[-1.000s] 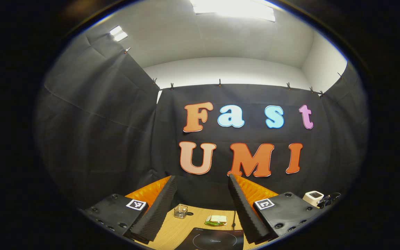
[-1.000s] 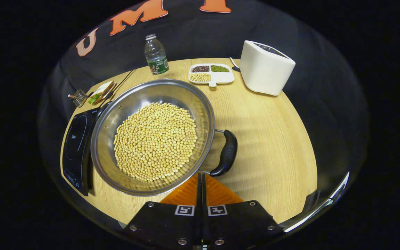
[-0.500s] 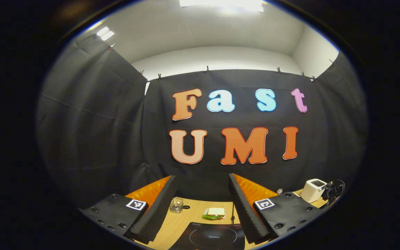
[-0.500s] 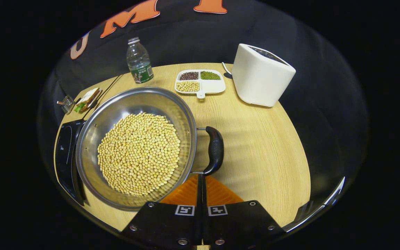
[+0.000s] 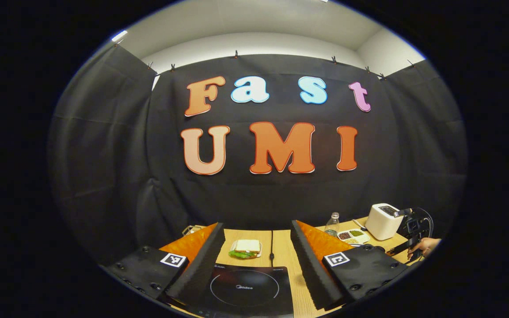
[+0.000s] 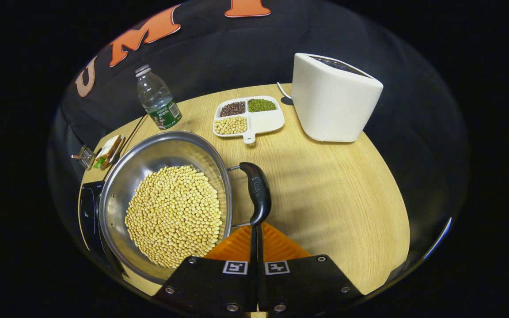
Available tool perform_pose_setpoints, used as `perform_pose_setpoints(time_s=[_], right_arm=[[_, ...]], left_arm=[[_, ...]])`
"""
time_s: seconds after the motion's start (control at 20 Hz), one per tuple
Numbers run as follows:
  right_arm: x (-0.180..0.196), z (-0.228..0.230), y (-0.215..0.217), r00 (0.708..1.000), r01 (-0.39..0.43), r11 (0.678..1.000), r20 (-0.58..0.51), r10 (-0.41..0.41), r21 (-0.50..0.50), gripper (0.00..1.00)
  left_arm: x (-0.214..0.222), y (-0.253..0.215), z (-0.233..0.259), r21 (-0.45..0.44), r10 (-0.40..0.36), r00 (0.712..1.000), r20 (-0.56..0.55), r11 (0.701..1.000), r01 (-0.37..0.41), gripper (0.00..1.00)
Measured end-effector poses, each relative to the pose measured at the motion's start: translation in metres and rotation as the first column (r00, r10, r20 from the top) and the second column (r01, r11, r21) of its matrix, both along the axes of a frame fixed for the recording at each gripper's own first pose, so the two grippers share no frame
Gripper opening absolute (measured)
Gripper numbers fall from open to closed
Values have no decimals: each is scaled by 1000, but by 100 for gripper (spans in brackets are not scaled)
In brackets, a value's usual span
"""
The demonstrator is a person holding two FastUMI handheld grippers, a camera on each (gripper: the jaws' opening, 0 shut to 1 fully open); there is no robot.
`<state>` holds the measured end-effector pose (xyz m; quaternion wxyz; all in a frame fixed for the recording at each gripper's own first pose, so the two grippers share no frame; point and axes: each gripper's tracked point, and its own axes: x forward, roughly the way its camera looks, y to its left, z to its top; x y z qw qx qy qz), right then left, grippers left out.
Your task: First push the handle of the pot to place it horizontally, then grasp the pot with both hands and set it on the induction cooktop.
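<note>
My right claw (image 6: 255, 229) is clenched with nothing between its fingers, its tip at the near end of the pot's handle (image 6: 257, 192), while my left claw (image 5: 256, 247) hangs released above the cooktop (image 5: 245, 289). The pot (image 6: 166, 201), heaped with beans (image 6: 174, 215), sits on the table (image 6: 338, 194) just beside the cooktop, and I judge a hard shove could jolt beans over the rim. There's bare table to the right, but the bottle (image 6: 156, 98), divided dish (image 6: 249, 115) and white appliance (image 6: 334, 97) crowd the far edge.
</note>
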<state>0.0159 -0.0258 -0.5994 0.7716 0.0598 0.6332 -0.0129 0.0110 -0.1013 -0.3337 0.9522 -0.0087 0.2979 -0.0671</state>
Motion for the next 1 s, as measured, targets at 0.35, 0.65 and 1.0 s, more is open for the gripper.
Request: perform_pose_setpoints(time_s=[0.35, 0.65, 1.0], right_arm=[[16, 36, 0, 996, -51, 998, 74, 50, 22, 1], [32, 49, 8, 991, -89, 994, 109, 82, 57, 50], [39, 26, 13, 991, -100, 994, 89, 97, 38, 83]], left_arm=[[-19, -59, -84, -43, -122, 968, -219, 992, 115, 98], [-45, -107, -131, -106, -212, 895, -393, 977, 185, 98], [-74, -145, -192, -175, -270, 789, -551, 963, 207, 98]])
